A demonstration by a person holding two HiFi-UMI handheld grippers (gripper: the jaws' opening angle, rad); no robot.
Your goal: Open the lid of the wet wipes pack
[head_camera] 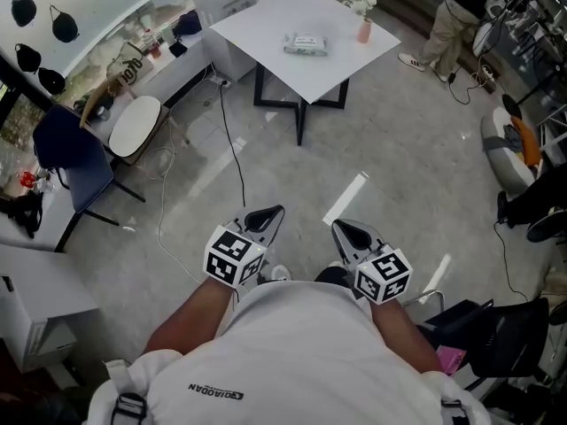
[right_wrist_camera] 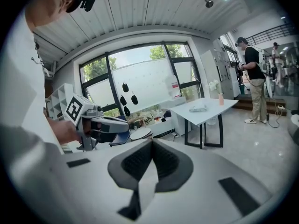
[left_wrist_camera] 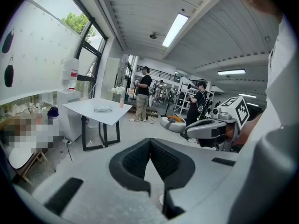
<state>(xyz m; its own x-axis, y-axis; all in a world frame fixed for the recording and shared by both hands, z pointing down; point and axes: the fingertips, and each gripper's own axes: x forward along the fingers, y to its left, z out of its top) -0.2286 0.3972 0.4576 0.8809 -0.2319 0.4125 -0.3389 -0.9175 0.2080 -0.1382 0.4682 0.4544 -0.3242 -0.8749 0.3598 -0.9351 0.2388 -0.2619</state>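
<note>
Currently both grippers are held close to the person's body above the grey floor, well apart from the white square table. On the left gripper the jaws meet at their tips with nothing between them, and the right gripper likewise has its jaws together and empty. A pale, flat wet wipes pack lies near the table's middle, near a pink vase with white flowers

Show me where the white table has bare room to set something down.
White table: bare between the wet wipes pack and the near corner, and left of the pack. Crowded only at the right edge, around the pink vase.
</note>
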